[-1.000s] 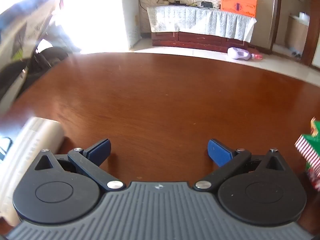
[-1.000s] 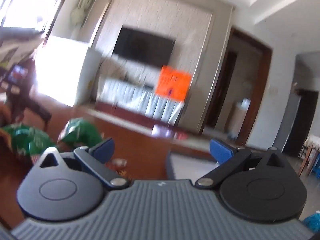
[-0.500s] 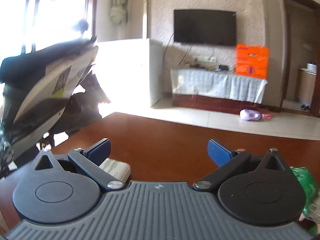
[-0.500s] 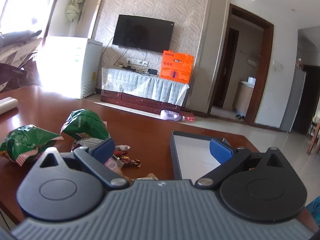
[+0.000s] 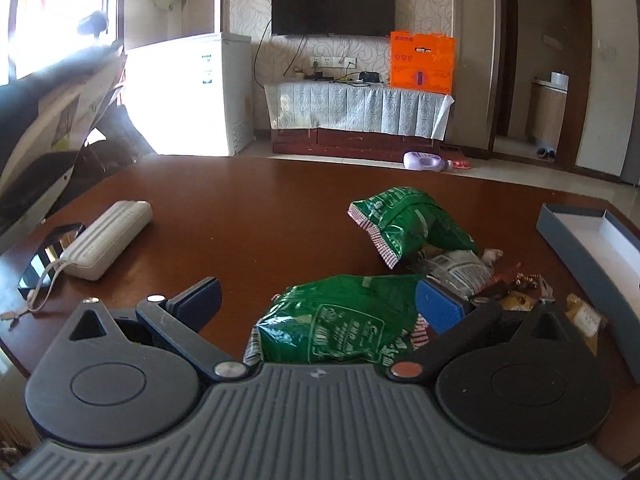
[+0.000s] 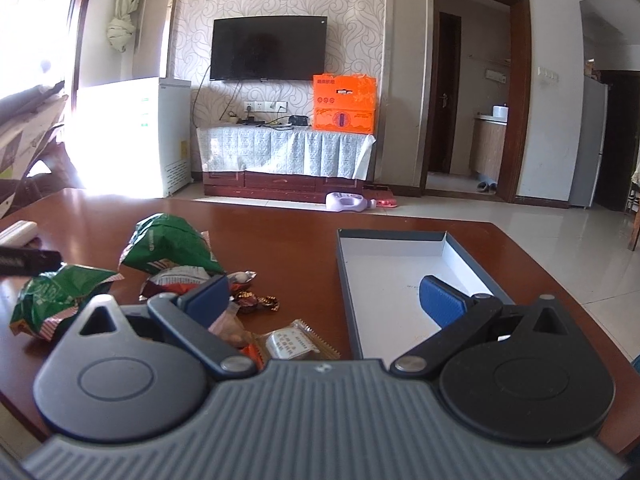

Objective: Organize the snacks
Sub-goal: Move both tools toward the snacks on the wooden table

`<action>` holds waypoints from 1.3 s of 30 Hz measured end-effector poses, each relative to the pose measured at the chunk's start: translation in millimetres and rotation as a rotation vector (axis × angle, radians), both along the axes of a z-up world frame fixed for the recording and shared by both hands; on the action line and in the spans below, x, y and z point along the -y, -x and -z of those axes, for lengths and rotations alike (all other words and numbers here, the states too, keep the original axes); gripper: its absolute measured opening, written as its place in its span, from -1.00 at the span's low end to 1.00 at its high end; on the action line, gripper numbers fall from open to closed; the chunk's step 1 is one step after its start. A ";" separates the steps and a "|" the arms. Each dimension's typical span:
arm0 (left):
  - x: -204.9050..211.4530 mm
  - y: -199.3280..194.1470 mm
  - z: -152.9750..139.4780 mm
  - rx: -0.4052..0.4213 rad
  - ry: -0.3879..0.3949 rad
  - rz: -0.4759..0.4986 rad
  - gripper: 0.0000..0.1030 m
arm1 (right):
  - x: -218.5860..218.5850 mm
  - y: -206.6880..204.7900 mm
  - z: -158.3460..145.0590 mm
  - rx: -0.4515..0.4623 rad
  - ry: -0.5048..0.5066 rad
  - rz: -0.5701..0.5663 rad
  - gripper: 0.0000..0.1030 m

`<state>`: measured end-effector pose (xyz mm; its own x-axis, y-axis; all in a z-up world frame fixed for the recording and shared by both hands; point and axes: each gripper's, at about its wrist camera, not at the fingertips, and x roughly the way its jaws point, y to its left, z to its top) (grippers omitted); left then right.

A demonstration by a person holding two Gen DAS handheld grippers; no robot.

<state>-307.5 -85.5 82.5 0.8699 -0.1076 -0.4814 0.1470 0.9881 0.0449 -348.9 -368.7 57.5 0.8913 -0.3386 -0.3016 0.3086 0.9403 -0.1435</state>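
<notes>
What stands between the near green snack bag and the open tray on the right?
From the near green snack bag, the path to the tray crosses loose small snacks: a silver-printed packet, wrapped candies and a biscuit packet. Lifted over them, nothing else visible blocks it.

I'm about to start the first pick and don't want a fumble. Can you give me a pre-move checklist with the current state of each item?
1. Left claw open and holding nothing: ok.
2. Right claw open and holding nothing: ok.
3. Tray holds nothing yet, ready for snacks: ok.
4. Near green bag lies ahead of the left claw, between its fingers: ok.
5. Small snacks sorted: not ok, loose on the table.
6. Bags sealed: cannot tell.
</notes>
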 end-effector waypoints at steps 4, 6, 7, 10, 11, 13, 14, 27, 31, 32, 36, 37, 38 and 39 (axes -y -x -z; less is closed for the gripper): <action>15.6 6.0 -1.6 0.050 -0.037 0.043 1.00 | -13.7 2.6 2.8 -0.013 -0.015 -0.083 1.00; 11.6 5.8 -2.2 0.073 -0.021 0.065 1.00 | -24.2 1.7 3.7 -0.019 0.008 -0.103 1.00; 8.0 1.0 -2.1 0.076 -0.015 0.072 1.00 | -32.4 -0.1 4.1 -0.022 0.020 -0.096 1.00; 8.5 2.2 -2.9 0.066 0.029 0.131 1.00 | -37.0 -4.8 5.5 -0.043 0.019 -0.059 1.00; 8.2 5.0 -2.2 0.067 0.042 0.173 1.00 | -40.1 -7.9 9.3 -0.058 0.023 -0.034 1.00; 13.0 12.6 -0.2 0.068 0.010 0.242 1.00 | -46.1 -15.1 12.7 -0.083 0.007 0.018 1.00; 16.1 13.9 2.5 0.067 -0.012 0.255 1.00 | -41.3 -15.6 15.9 -0.093 -0.017 0.037 1.00; 37.9 -65.3 25.5 -0.004 -0.110 0.197 1.00 | -64.1 -29.3 23.7 -0.150 -0.037 0.025 1.00; 44.7 -41.8 18.6 -0.023 0.008 0.340 1.00 | -67.5 -36.0 27.9 -0.157 -0.045 0.029 1.00; 46.3 -31.6 17.0 -0.023 0.037 0.378 0.94 | -66.4 -36.3 27.1 -0.152 -0.049 0.035 1.00; 41.8 -39.0 22.6 -0.091 0.163 0.367 0.95 | -58.0 -33.1 24.0 -0.107 -0.091 0.057 1.00; 41.2 -44.2 24.6 -0.127 0.188 0.349 0.95 | -55.8 -32.9 23.5 -0.105 -0.089 0.071 1.00; 42.1 -45.6 25.8 -0.130 0.193 0.343 0.95 | -53.8 -32.2 23.9 -0.101 -0.097 0.080 1.00; 44.7 -44.6 26.5 -0.116 0.181 0.353 0.95 | -52.0 -31.0 24.9 -0.097 -0.105 0.086 1.00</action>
